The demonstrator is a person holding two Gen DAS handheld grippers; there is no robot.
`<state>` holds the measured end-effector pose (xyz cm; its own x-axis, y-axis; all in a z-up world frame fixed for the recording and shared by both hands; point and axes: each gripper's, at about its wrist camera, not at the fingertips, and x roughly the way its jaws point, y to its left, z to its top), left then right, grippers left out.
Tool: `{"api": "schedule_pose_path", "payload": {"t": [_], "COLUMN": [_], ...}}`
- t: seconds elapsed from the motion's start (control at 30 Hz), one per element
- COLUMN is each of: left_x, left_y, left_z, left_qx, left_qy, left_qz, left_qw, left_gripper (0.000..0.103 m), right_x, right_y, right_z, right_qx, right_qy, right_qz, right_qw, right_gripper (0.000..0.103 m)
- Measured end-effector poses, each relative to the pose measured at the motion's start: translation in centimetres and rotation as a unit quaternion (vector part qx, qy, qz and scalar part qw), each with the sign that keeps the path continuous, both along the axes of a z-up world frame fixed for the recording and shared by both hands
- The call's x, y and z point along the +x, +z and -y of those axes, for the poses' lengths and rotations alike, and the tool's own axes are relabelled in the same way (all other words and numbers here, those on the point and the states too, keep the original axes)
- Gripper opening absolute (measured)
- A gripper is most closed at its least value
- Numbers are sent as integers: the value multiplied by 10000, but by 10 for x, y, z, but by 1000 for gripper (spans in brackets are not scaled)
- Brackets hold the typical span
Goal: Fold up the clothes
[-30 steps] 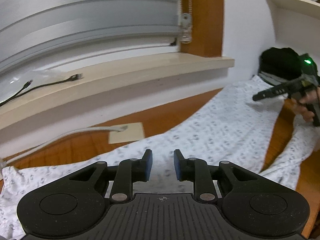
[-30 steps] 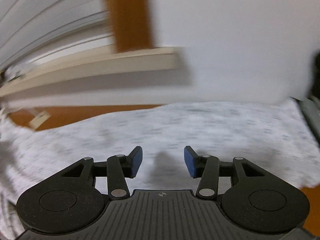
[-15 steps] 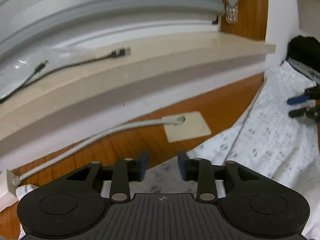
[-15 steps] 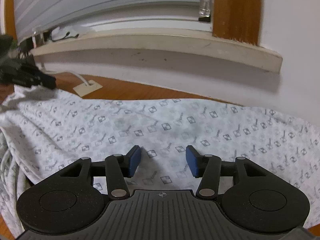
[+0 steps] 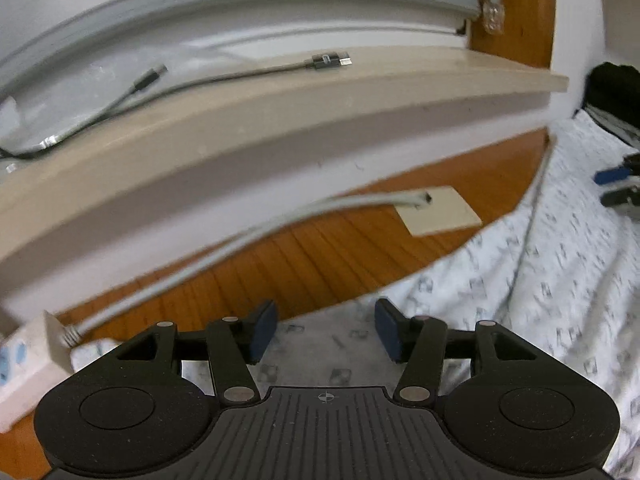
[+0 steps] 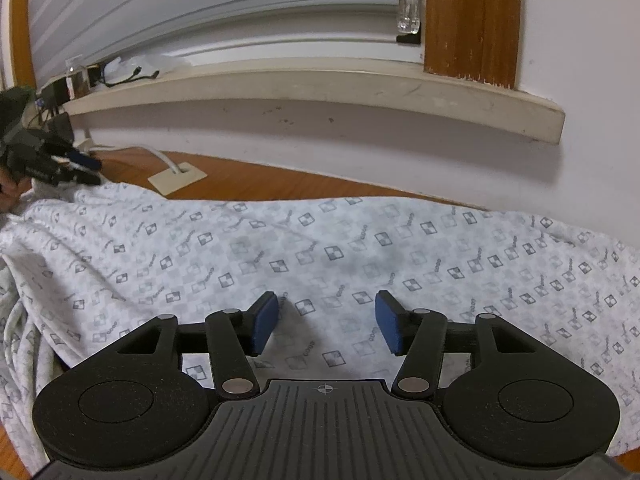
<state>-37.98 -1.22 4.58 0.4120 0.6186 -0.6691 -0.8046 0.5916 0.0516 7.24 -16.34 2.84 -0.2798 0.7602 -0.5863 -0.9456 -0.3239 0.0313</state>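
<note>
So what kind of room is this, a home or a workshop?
Most likely a home room: a window with a closed roller shutter above a sill, a wooden desk and a patterned garment laid out on it.

A pale cream window sill (image 6: 360, 84) runs across the far side of the room beneath grey slatted blinds (image 6: 200, 12), with a white wall (image 6: 360, 140) below it. At the sill's right end stands a brown wooden window frame (image 6: 472, 20), where a clear blind-cord pull (image 6: 408, 0) hangs. Dark cables (image 5: 200, 76) lie along the sill toward its left end. Nearer, an orange-brown wooden surface (image 5: 320, 256) carries a beige square plate (image 6: 178, 178) with a grey-white cable (image 5: 240, 236) running into it. A white power strip (image 5: 24, 364) sits at the near left. The light is soft and even.
</note>
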Motion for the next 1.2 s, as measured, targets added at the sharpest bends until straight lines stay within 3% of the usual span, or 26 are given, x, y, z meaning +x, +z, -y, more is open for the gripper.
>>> {"api": "schedule_pose_path", "payload": {"t": [0.17,0.27,0.3,0.4,0.43,0.5,0.57,0.63,0.73,0.97,1.03,1.2], "left_x": [-1,0,1,7,4,-17,-27,-22,-4,17,31,85], "left_y": [-2,-1,0,4,14,50,74,72,43,25,30,41], "left_z": [3,6,7,15,20,31,38,30,16,16,15,7], "left_qx": [-42,-54,-49,230,464,971,1413,1303,1065,708,706,636], "left_qy": [-179,-317,-341,-240,-94,474,849,954,1147,892,689,-63], "left_qz": [137,164,144,-71,38,796,920,527,-334,70,209,358], "left_qw": [9997,9993,9993,9994,9989,9910,9820,9855,9871,9935,9949,9973], "left_gripper": [55,24,0,1,1,1,0,1,1,23,40,44], "right_x": [1,1,1,2,2,3,4,5,6,6,5,6], "right_y": [0,0,0,1,1,1,1,1,1,1,1,1], "right_z": [0,0,0,-1,-1,-1,-1,-1,-1,-1,-2,-2], "right_qx": [-4,-5,-6,-12,-14,-16,-20,-28,-33,-39,-43,-45], "right_qy": [-1,-2,-2,1,-2,-14,-23,-24,-22,-16,0,11], "right_qz": [-11,-8,-11,-25,-35,-64,-92,-123,-137,-149,-147,-145], "right_qw": [10000,10000,10000,10000,10000,10000,10000,9999,9999,9999,9999,9999], "right_gripper": [54,54,54,54,54,54,54,54,54,55,57,57]}}
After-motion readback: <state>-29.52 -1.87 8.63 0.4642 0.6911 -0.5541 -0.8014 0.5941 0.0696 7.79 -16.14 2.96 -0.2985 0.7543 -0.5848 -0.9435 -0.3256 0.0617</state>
